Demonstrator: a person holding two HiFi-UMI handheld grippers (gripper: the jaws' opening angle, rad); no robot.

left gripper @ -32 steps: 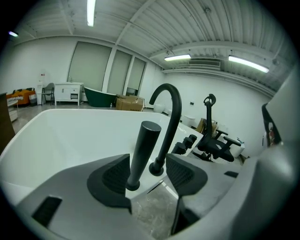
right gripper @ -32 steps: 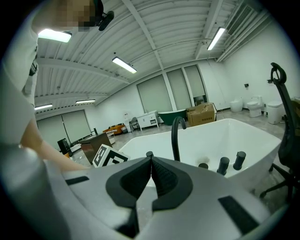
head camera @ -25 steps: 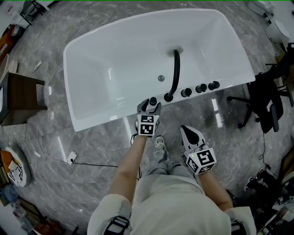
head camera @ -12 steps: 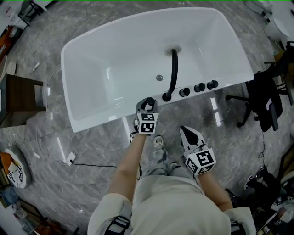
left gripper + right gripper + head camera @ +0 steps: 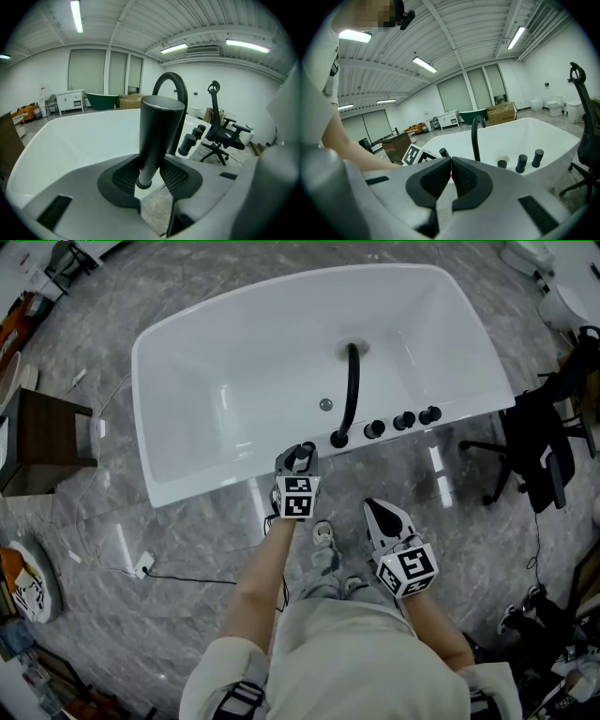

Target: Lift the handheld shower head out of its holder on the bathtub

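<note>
- Black-and-white square markers cover the cube (image 5: pixel 296 495) on the left gripper (image 5: pixel 300 456) and the cube (image 5: pixel 407 568) on the right gripper (image 5: pixel 380 511). No other print can be read.
- Grey marbled floor (image 5: pixel 187 549) lies all around the white bathtub (image 5: pixel 262 352). A black office chair (image 5: pixel 544 451) stands off its right end and a brown cabinet (image 5: pixel 47 437) off its left end.
- Strip lights (image 5: pixel 76 16) run along a white ribbed ceiling.
- On the bathtub's near rim, a black arched spout (image 5: pixel 352 390) stands beside three black knobs (image 5: pixel 403 420).
- The black shower head (image 5: pixel 157 136) stands upright at that near rim, left of the spout.
- The left gripper is clamped on the shower head, with a pad pressing on each side of its stem.
- The right gripper hangs over the floor on the near side of the bathtub, its jaws pressed together with nothing between them.
</note>
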